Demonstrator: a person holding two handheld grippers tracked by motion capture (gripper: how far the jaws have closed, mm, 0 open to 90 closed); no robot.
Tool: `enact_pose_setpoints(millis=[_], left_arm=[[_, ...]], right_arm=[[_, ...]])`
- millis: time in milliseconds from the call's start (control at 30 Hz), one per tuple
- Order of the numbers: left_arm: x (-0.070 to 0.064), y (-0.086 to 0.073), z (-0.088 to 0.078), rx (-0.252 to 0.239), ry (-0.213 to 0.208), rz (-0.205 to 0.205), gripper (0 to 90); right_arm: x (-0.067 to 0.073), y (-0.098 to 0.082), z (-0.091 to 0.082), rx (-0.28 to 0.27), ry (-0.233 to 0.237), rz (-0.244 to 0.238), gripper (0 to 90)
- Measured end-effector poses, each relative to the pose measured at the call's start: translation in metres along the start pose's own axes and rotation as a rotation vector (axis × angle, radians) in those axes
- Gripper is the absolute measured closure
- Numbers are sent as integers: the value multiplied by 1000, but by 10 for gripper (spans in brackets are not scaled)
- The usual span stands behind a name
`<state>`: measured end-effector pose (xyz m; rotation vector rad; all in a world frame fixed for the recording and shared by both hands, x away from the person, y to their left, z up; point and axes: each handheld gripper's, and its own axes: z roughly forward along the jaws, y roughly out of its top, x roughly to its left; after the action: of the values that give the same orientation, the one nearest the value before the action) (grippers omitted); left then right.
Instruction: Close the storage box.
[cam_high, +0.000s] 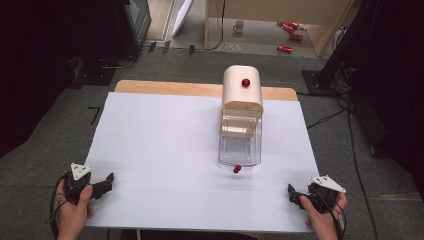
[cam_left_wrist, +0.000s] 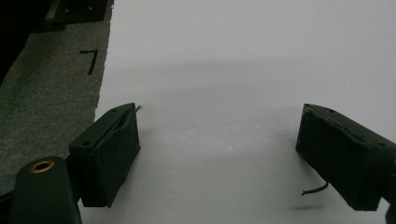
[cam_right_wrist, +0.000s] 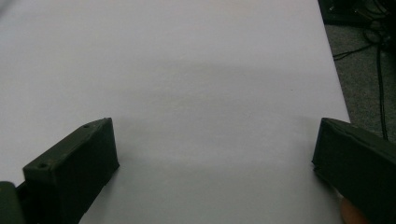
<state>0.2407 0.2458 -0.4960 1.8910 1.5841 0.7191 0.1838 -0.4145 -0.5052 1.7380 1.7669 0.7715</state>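
Note:
A cream box with a domed lid and a red knob (cam_high: 243, 90) stands at the back middle of the white table (cam_high: 165, 150). A clear plastic drawer (cam_high: 240, 145) with a small red knob (cam_high: 237, 169) is pulled out of its front toward me. My left gripper (cam_high: 102, 185) rests at the table's near left corner, held by a hand, jaws wide open over bare tabletop (cam_left_wrist: 219, 154). My right gripper (cam_high: 295, 196) sits at the near right corner, also open with nothing between its jaws (cam_right_wrist: 215, 168).
Grey carpet surrounds the table. A black tape mark (cam_left_wrist: 90, 60) lies on the floor off the table's left edge. Cables (cam_right_wrist: 378, 56) run on the floor to the right. Red cans (cam_high: 290, 30) and a mug (cam_high: 239, 26) lie beyond the table.

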Motion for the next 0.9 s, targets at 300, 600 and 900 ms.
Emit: enact_pose_setpoints(millis=[300,600,900], left_arm=[[0,0,0,-3,0,0,134],[0,0,0,-2,-1,0,134],[0,0,0,-4,-1,0,134]], right_arm=[[0,0,0,2,-1,2,0],[10,6,-4,-22,21,-13,6],[34,17,-17,-63,70,-6,9]])
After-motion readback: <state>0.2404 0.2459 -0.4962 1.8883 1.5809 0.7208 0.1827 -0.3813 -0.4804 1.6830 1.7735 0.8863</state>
